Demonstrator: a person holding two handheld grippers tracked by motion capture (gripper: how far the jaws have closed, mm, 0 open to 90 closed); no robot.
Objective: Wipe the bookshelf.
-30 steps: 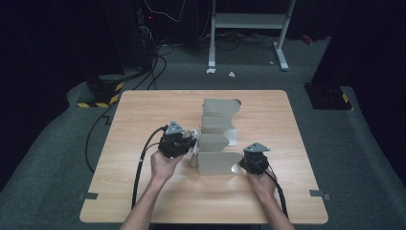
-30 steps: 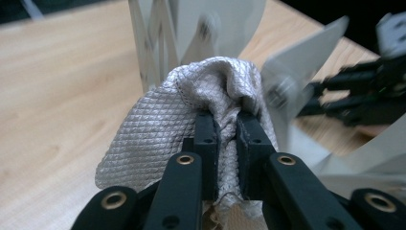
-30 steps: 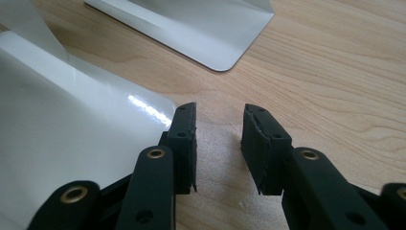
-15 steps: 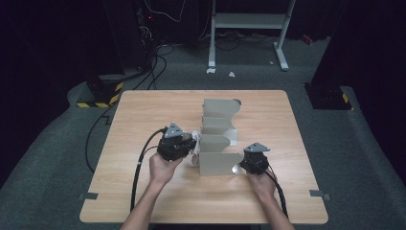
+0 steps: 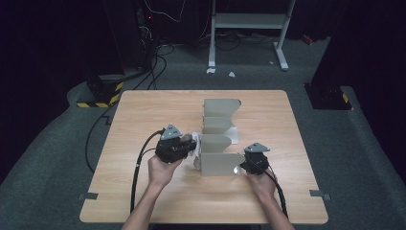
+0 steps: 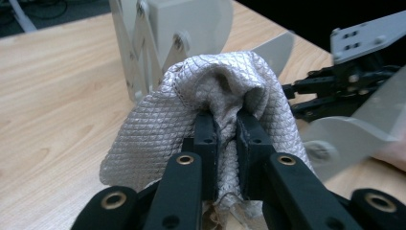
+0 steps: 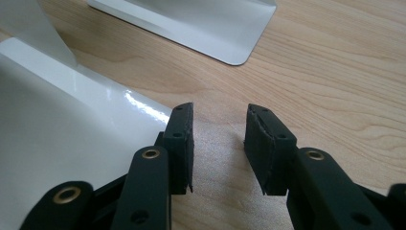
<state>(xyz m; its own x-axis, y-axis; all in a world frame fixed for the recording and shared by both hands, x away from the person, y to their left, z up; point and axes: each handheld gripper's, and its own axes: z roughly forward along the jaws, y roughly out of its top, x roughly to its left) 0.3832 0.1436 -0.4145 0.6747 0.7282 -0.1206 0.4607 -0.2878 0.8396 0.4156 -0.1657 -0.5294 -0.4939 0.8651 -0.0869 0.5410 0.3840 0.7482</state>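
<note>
Left tongs [image 6: 225, 129] are pinching a bunched grey quilted cloth [image 6: 201, 105], the fabric bulging up over the jaw tips and draping down toward seven o'clock in the left gripper view. From the high view, that cloth [image 5: 195, 143] sits near the middle of the wooden worktop [image 5: 143, 115], pressed right against the nine o'clock side of a grey metal file rack [image 5: 218, 139] with curved dividers. The left hand [image 5: 160, 170] comes up from six o'clock behind its tongs [image 5: 191, 143].

Over at the rack's four o'clock corner, the right tongs [image 5: 241, 167] rest low on the worktop, jaws spread with bare wood between them. In the right gripper view those tongs [image 7: 219, 139] stand apart, the glossy front divider [image 7: 62, 143] of the rack just beside the jaw at nine o'clock; whether it touches is hard to tell. The rack's base plate [image 7: 210, 28] lies up at twelve o'clock. The right tongs [image 6: 335, 86] also show beyond the cloth at three o'clock in the left gripper view.
</note>
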